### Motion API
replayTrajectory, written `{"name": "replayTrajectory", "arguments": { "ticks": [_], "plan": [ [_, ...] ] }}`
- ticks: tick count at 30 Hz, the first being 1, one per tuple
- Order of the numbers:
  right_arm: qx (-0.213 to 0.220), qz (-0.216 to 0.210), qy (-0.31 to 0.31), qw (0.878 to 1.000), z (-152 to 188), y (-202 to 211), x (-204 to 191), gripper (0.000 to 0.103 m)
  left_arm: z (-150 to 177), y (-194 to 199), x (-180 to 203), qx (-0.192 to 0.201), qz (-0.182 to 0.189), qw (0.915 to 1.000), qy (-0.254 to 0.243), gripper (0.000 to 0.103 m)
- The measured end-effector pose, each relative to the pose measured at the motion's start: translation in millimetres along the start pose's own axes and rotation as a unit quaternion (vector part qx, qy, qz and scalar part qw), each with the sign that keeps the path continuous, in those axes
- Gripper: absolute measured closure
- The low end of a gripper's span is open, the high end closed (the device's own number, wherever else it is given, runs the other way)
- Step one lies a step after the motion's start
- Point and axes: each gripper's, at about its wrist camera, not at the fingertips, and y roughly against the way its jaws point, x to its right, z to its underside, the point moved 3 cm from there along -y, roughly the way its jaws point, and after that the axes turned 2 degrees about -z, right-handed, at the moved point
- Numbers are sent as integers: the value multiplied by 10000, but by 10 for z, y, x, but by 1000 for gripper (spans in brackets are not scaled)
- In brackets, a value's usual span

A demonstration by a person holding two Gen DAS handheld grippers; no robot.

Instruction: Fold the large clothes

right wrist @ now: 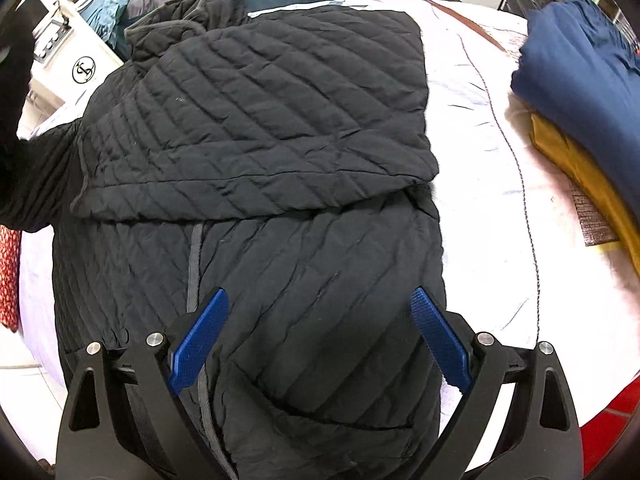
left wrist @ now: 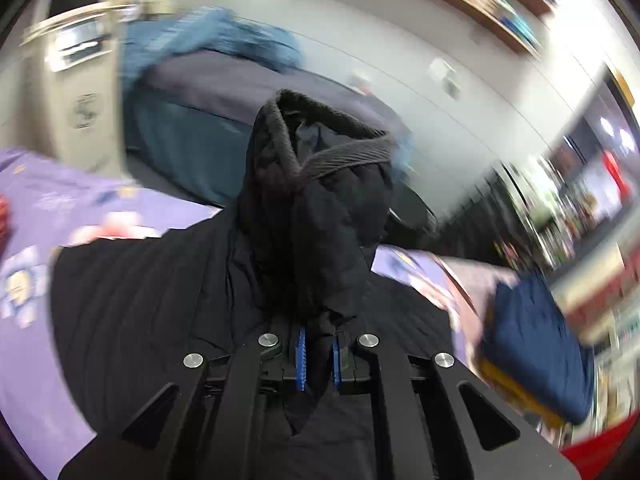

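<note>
While jaws pinch jacket [left wrist: 316, 216] cuff

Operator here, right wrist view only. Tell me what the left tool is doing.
Observer: The left tool is shut on a fold of the black quilted jacket, with the ribbed grey cuff at the top of the bunch.
Operator: Report what lies past that bunch.
Observer: A dark navy bed with a crumpled light blue blanket on it.
Operator: Describe the wall on the left wrist view.
Observer: A wooden shelf runs along the white wall, blurred.
</note>
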Motion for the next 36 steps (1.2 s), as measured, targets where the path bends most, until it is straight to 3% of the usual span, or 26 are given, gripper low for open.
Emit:
{"name": "replayTrajectory", "arguments": {
  "ticks": [3,9,13,20,21,23,24,26,29,32,36],
  "plan": [
    [-12,11,-158,9999,18,-3,101,12,156,-288,458,-314,340,9988,-167,95],
    [-31,55,-364,9993,82,-12,225,12,587,-607,1081,-772,417,9920,-906,95],
    [-5,63,-523,9986,116,9,298,12,889,-809,1231,-1159,302,9852,-1227,95],
    [-142,92,-558,9983,157,-18,309,12,1176,-1049,1098,-1858,237,9759,-1122,89],
    [-141,97,-541,9984,143,-22,296,12,1194,-1046,1116,-1912,258,9742,-1170,82],
    [-132,112,-501,9986,119,-27,270,12,1200,-1009,1173,-1965,502,9722,-1169,41],
    [-134,116,-496,9986,92,-42,266,11,1175,-927,1196,-1841,706,9742,-1097,11],
    [-141,102,-491,9986,69,-41,239,12,1139,-788,1244,-1511,899,9788,-1048,6],
    [-92,117,-439,9989,31,-13,196,12,1135,-717,1264,-1547,872,9769,-1185,6],
    [41,160,-400,9991,-24,58,165,12,1151,-660,1066,-1415,485,9799,-1323,6],
    [529,294,-256,9978,-152,305,94,12,1201,-651,470,-1433,-503,9811,-1197,6]
  ]
}}
